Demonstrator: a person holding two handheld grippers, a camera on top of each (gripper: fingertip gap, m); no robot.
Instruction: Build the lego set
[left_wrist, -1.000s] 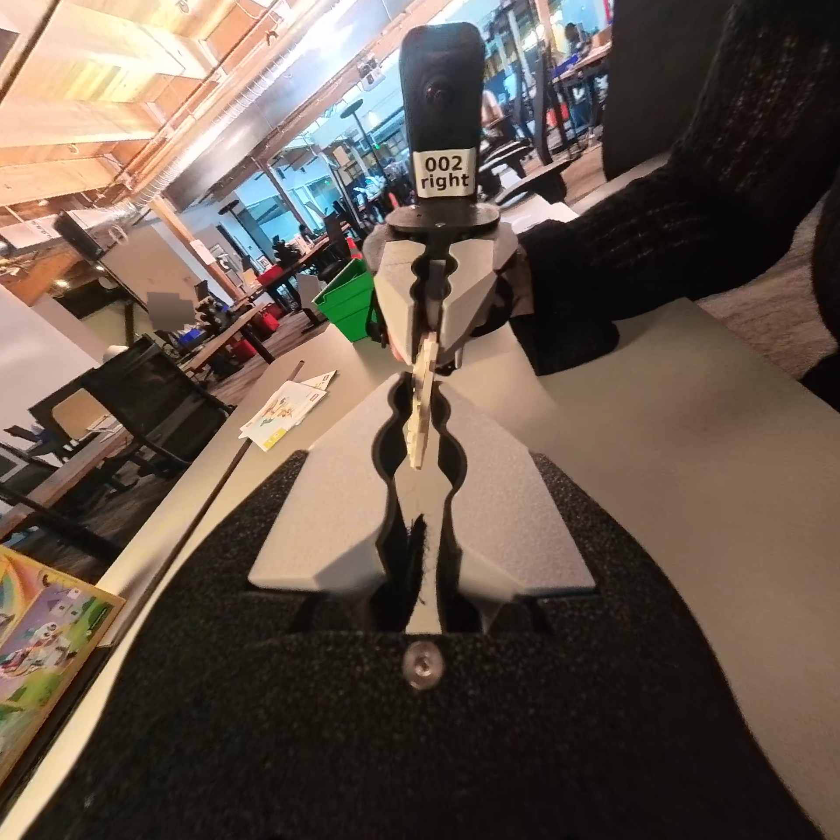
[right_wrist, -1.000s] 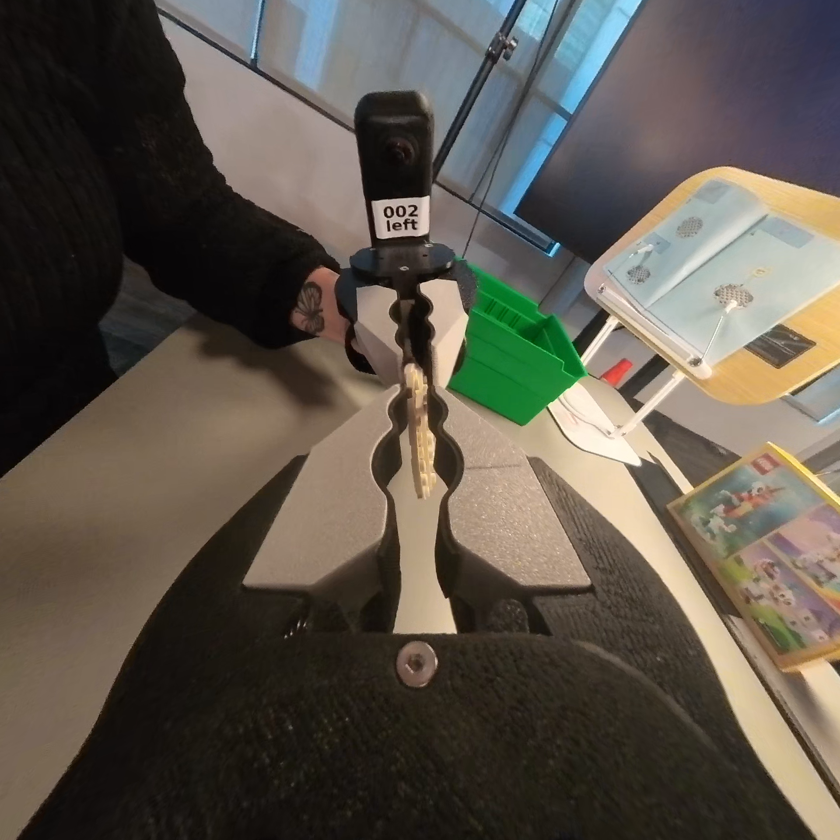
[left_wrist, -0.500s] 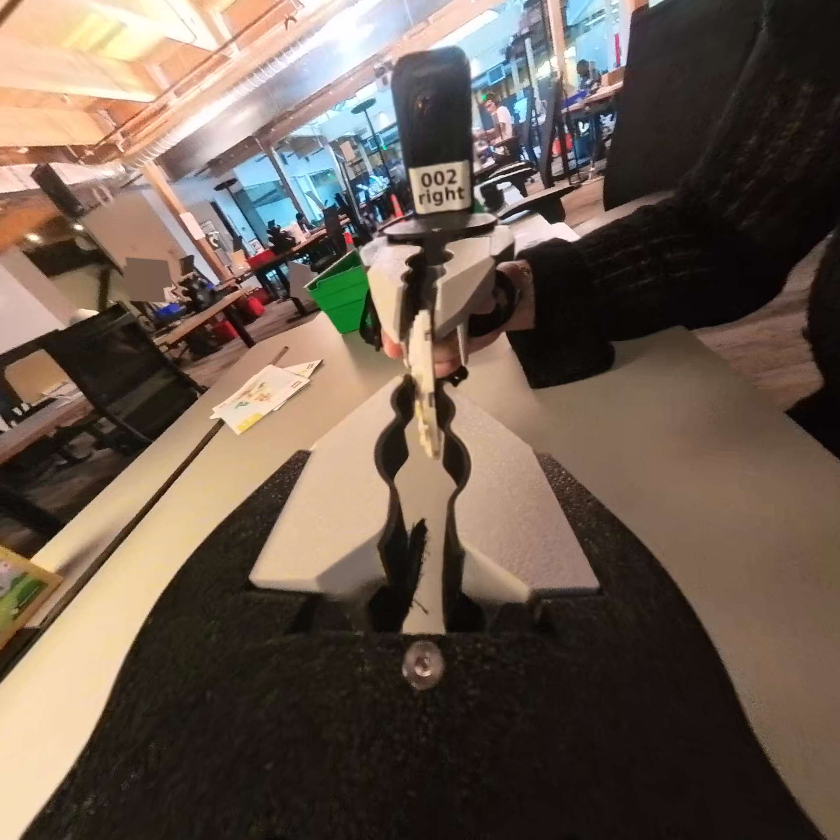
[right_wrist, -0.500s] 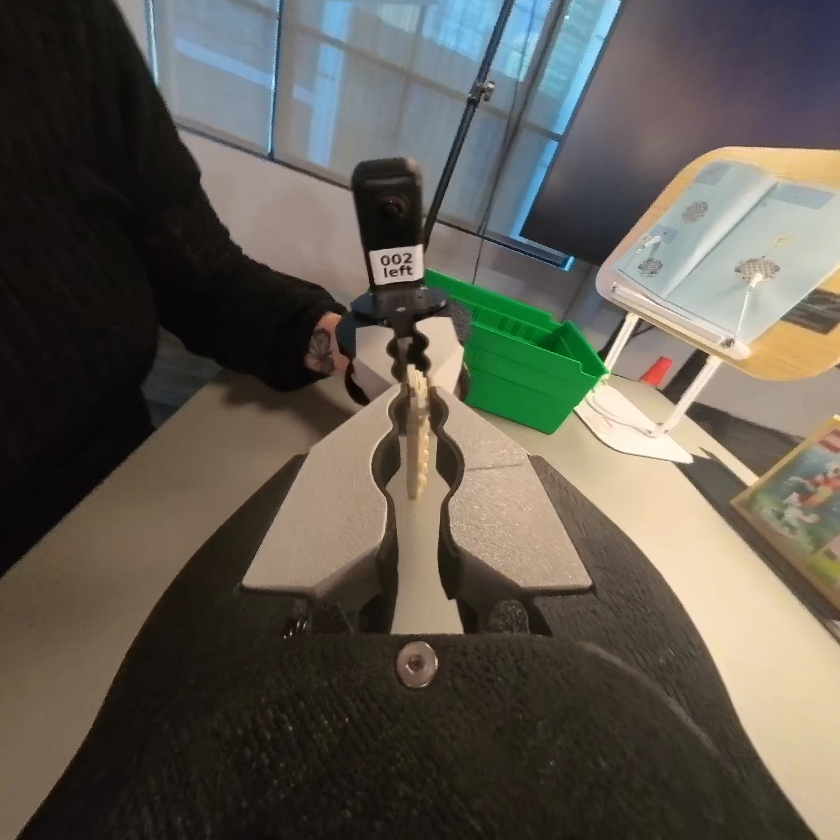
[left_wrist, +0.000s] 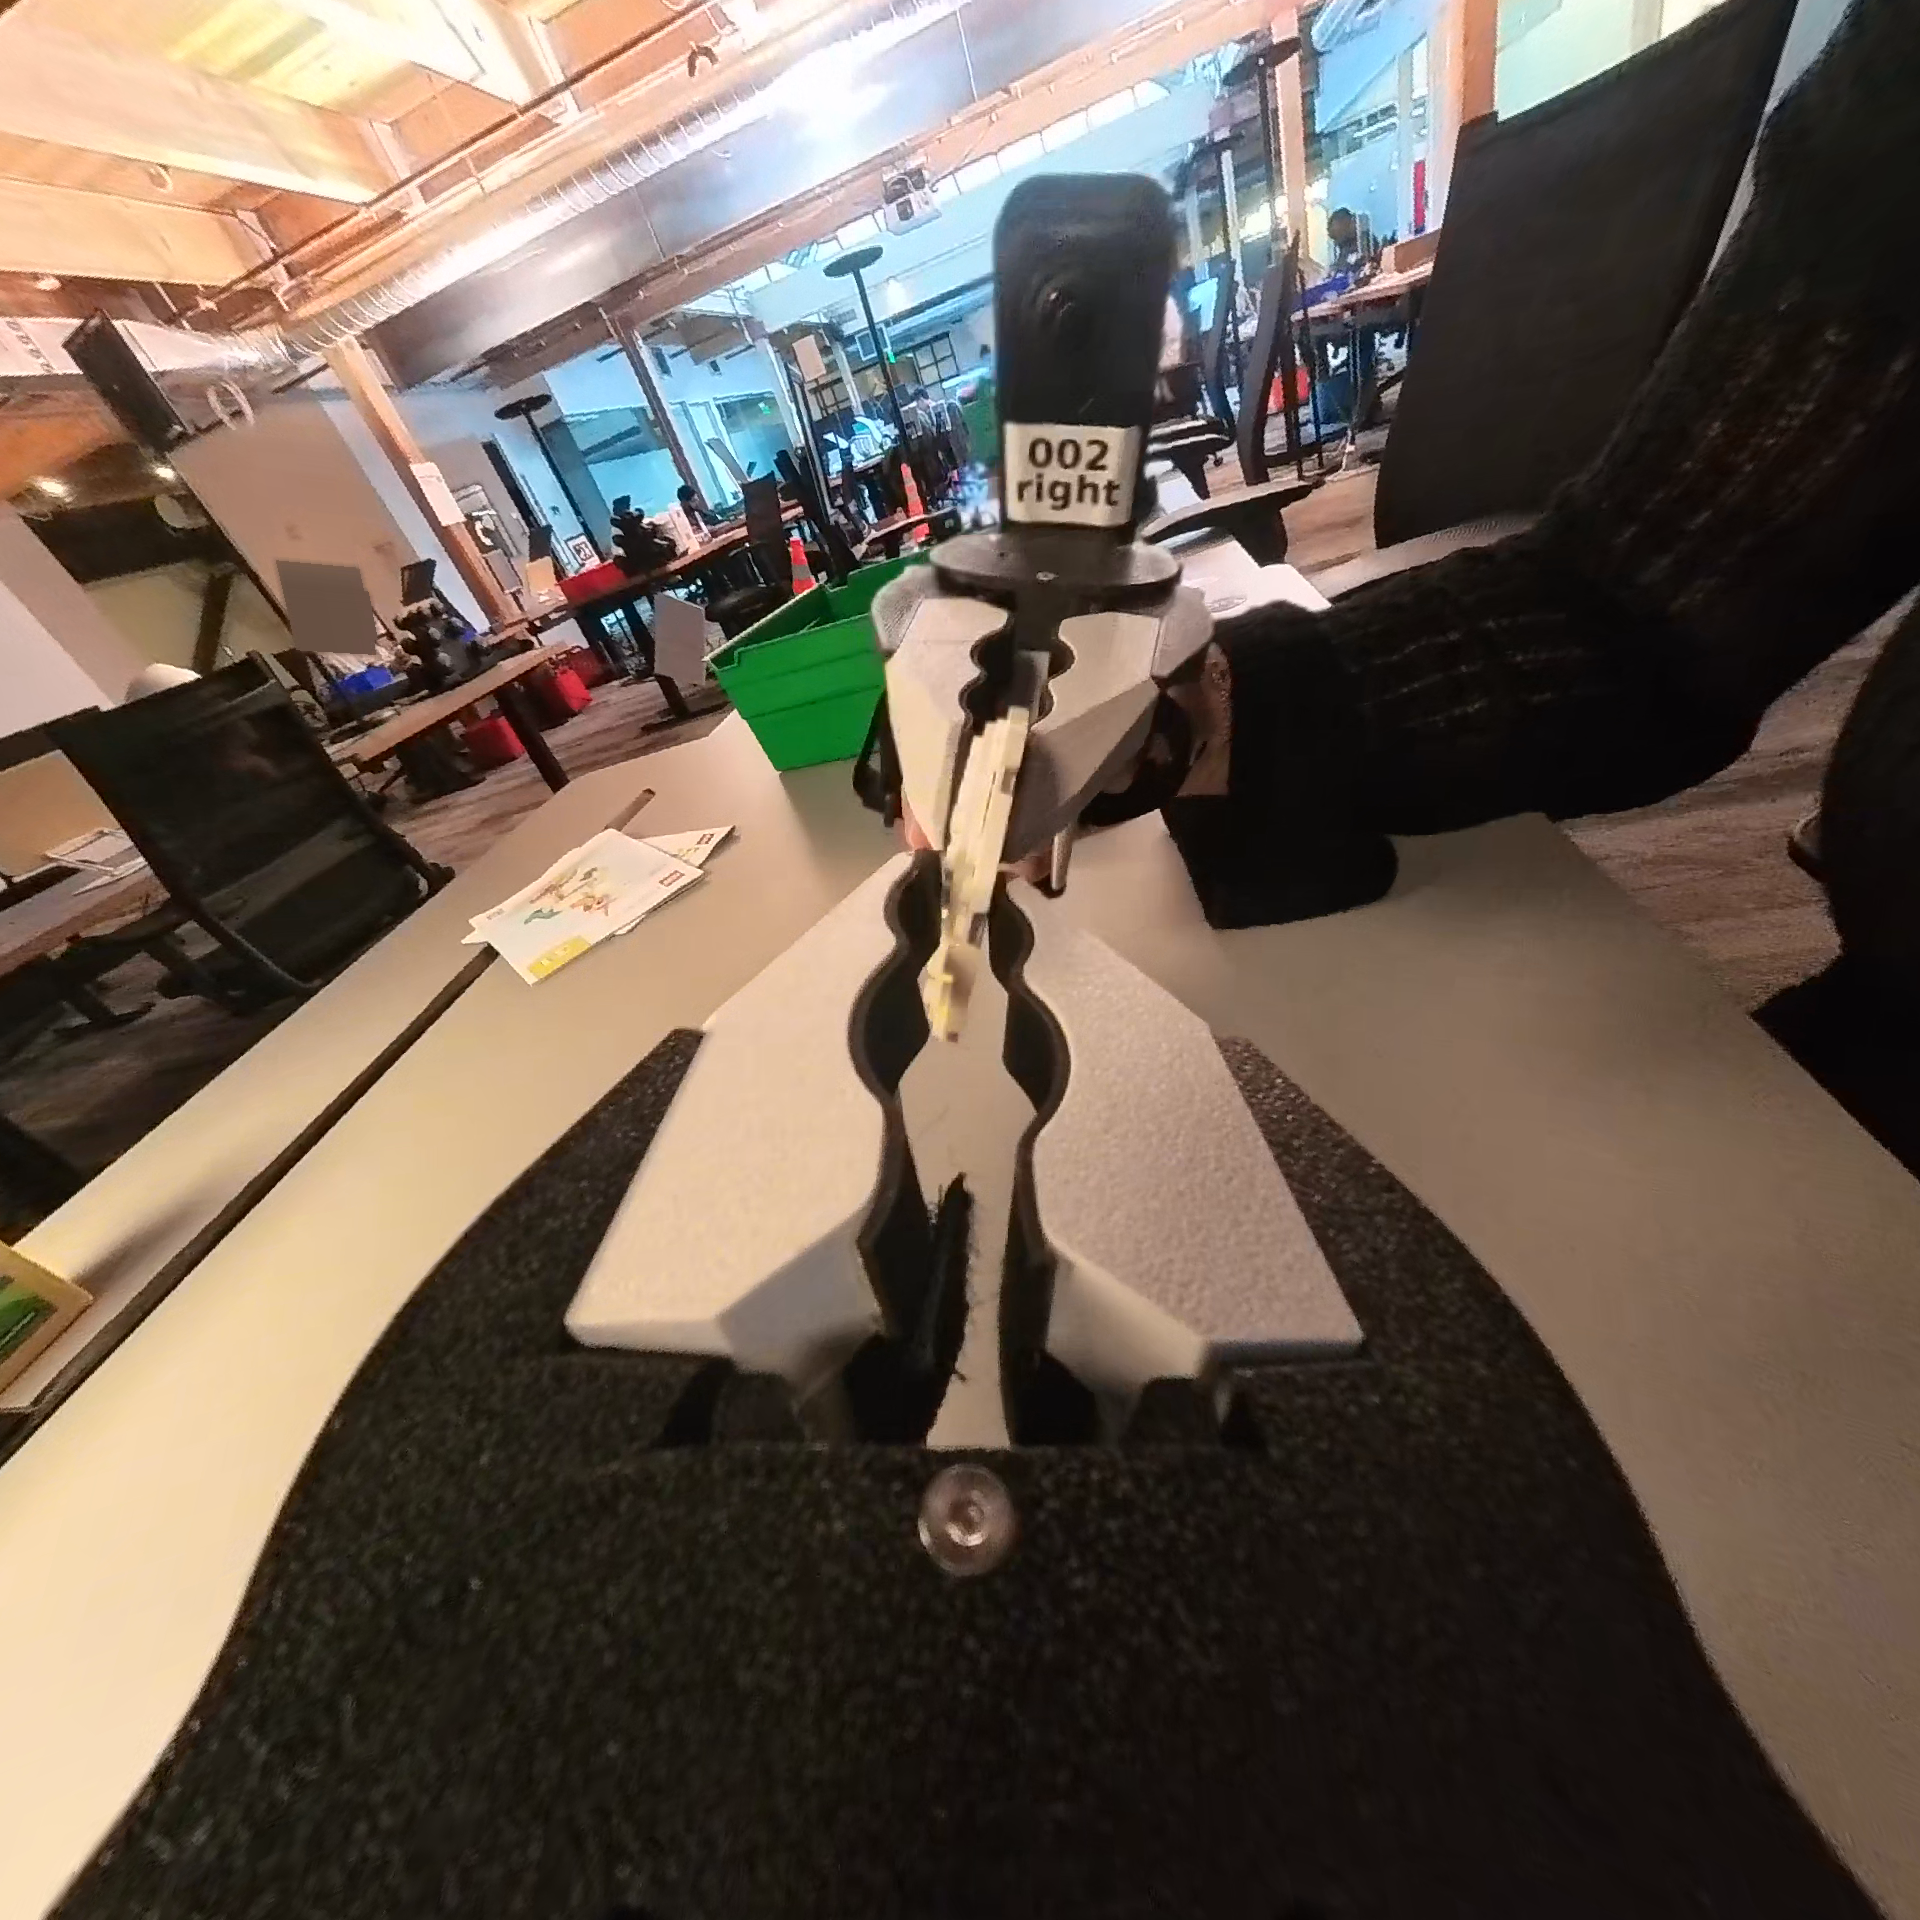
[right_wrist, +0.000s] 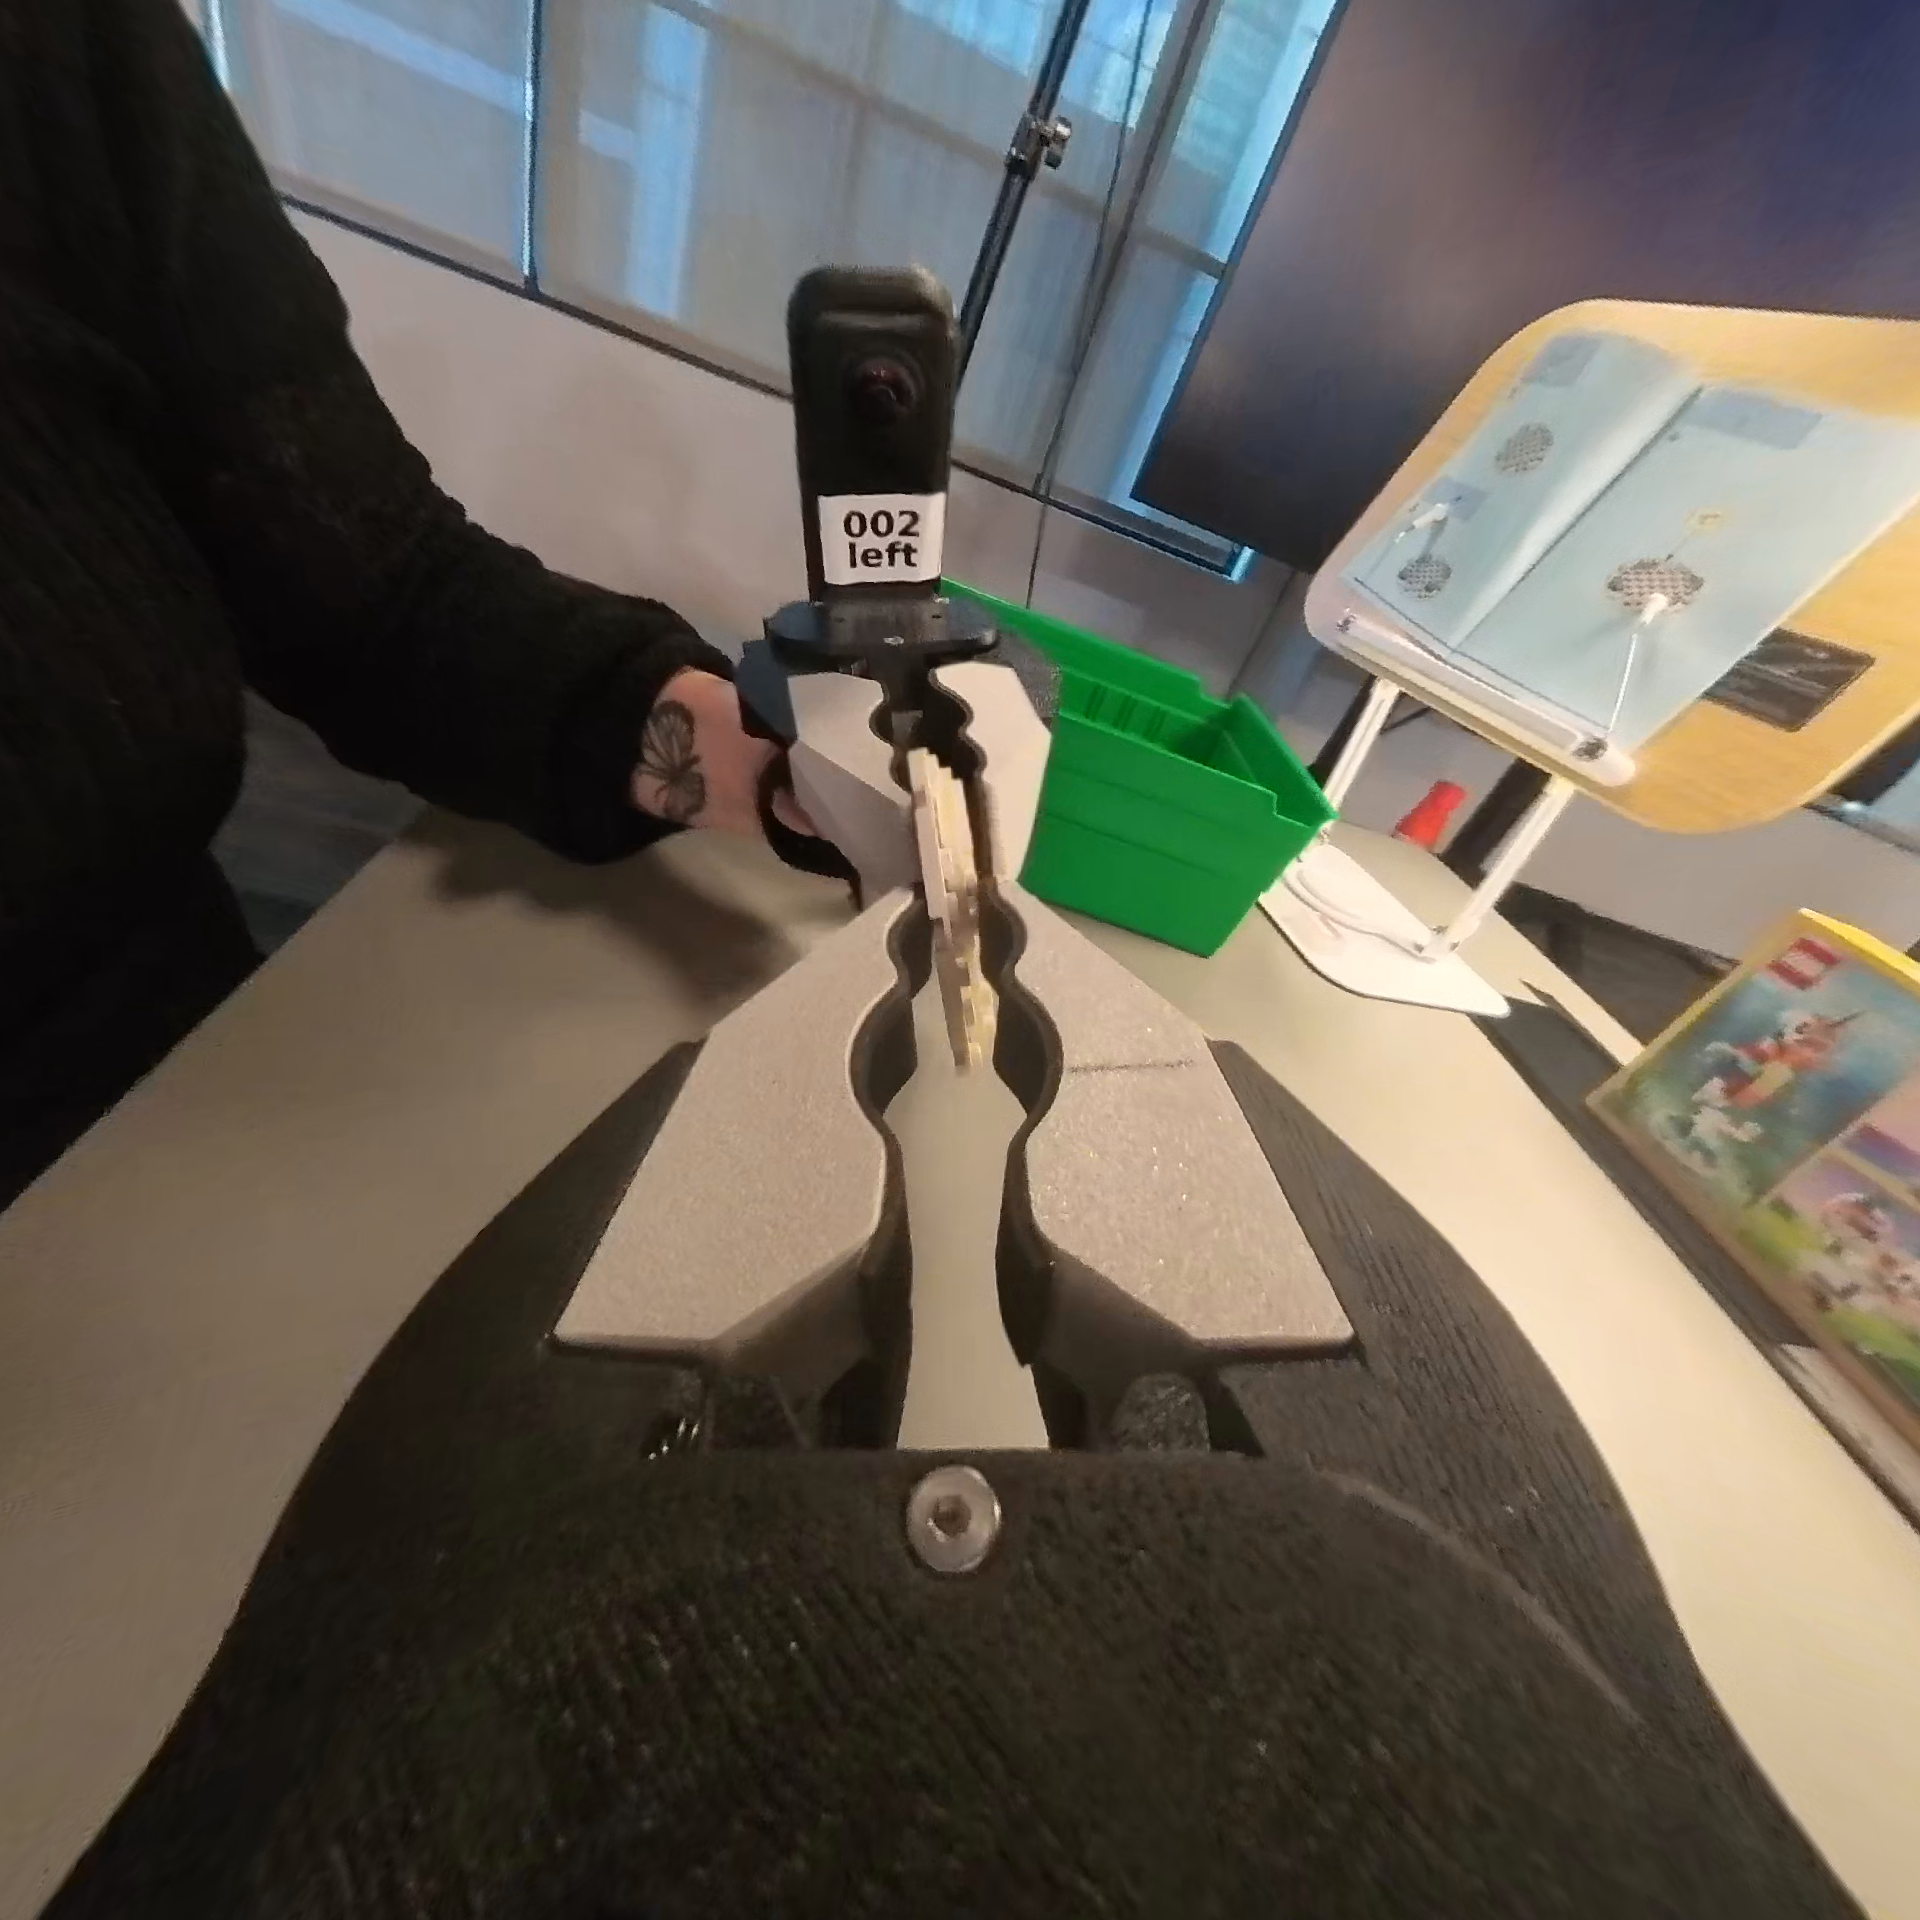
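Cream plate assembly (left_wrist: 964, 902), above the worktop (left_wrist: 1455, 1039): left tongs (left_wrist: 951, 935) and right tongs (right_wrist: 951, 940) both clamping it, pressing pieces together, likely needing a squarer squeeze next.

On the tabletop (right_wrist: 312, 1195), the bin (right_wrist: 1164, 821) stands behind the facing grippers, the book stand (right_wrist: 1455, 914) right of it, the set box (right_wrist: 1787, 1132) nearer

We see a pale grey table (left_wrist: 1455, 1039) filling the lower half of both views. On it, in the left wrist view, a green plastic bin (left_wrist: 805, 691) stands at centre and a small printed leaflet (left_wrist: 592, 902) lies at centre left. In the right wrist view a white-footed book stand (right_wrist: 1392, 935) rests right of the bin, and a colourful lego box (right_wrist: 1787, 1143) lies at the right edge.
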